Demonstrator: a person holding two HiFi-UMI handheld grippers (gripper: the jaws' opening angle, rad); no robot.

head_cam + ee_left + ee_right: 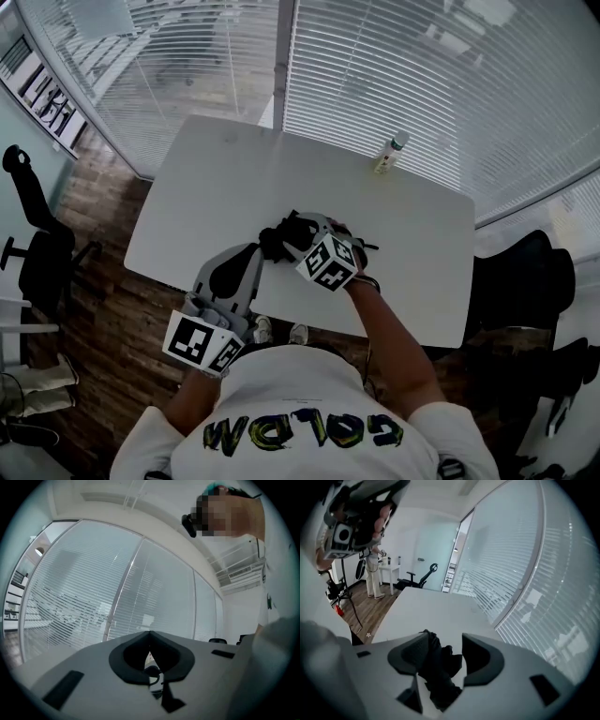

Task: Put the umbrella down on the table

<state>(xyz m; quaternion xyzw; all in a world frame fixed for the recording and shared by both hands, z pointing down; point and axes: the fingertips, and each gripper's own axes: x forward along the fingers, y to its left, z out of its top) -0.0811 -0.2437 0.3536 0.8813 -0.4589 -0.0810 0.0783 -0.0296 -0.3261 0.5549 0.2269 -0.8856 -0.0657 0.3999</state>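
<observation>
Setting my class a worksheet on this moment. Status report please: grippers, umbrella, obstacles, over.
Left gripper shut. Right gripper open, black umbrella between its jaws, over the table. Bottle at far edge, well clear.

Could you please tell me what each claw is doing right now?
Left claw: closed, nothing clearly held.
Right claw: open, black umbrella between its jaws, not gripped.

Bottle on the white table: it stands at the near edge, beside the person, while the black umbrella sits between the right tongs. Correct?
No: the head view shows the bottle at the far edge of the white table, by the blinds. The black umbrella does sit between the right tongs.
</observation>
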